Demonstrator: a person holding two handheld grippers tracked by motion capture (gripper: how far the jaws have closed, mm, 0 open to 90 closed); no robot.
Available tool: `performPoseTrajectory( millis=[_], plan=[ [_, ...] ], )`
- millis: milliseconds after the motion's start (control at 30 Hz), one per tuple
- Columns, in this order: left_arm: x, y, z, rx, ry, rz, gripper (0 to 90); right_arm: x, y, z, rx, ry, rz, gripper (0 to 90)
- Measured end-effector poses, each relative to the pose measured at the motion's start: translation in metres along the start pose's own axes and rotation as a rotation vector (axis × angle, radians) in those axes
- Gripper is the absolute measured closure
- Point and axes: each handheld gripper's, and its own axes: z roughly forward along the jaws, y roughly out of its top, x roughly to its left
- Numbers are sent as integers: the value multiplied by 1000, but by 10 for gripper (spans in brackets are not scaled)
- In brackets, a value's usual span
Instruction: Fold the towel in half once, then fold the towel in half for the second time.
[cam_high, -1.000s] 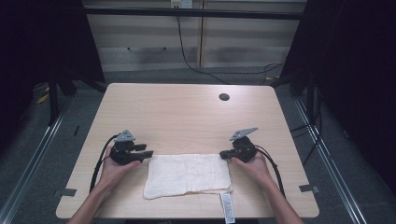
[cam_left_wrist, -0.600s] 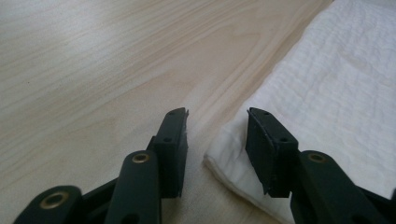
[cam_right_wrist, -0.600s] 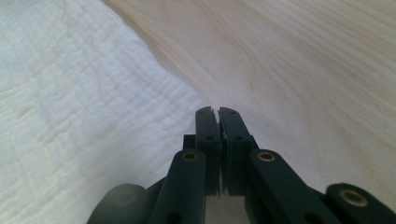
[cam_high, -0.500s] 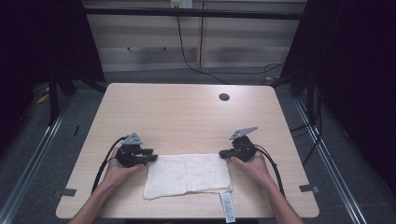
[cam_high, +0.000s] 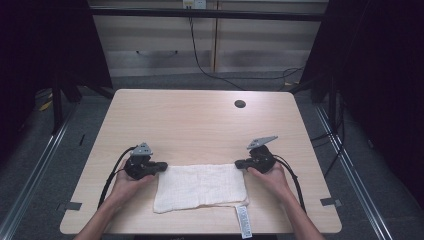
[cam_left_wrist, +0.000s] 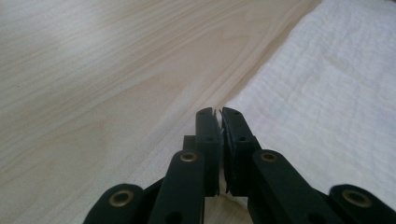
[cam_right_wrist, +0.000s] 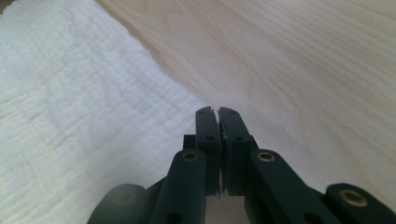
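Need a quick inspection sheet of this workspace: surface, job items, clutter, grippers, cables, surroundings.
Surface: light wood table, flat, dark round grommet hole near the far edge.
Job's things: white cloth lying flat near the person's edge, label tag hanging at its near right corner.
Clutter: nothing seen.
Grippers: left gripper at the cloth's far left corner, jaws shut with cloth edge between them; right gripper at the far right corner, jaws shut at the cloth's edge.
Cables: a black cable trails from the left gripper; another hangs down the back wall.
Surroundings: grey floor, tape marks beside the table, dark curtains on both sides.
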Motion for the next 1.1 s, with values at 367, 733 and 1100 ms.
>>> performPoseTrajectory(
  millis=[367, 733, 1100],
  plan=[
    [0, 5, -4, -44, -1, -31, 865, -1, 7, -16, -80, 8, -17, 880],
    [1, 26, -14, -109, 10, -37, 864, -4, 23, -25, -120, 1, -26, 881],
    [3, 41, -15, -161, 30, -54, 865, -7, 33, -35, -158, -5, -34, 880]
  ],
)
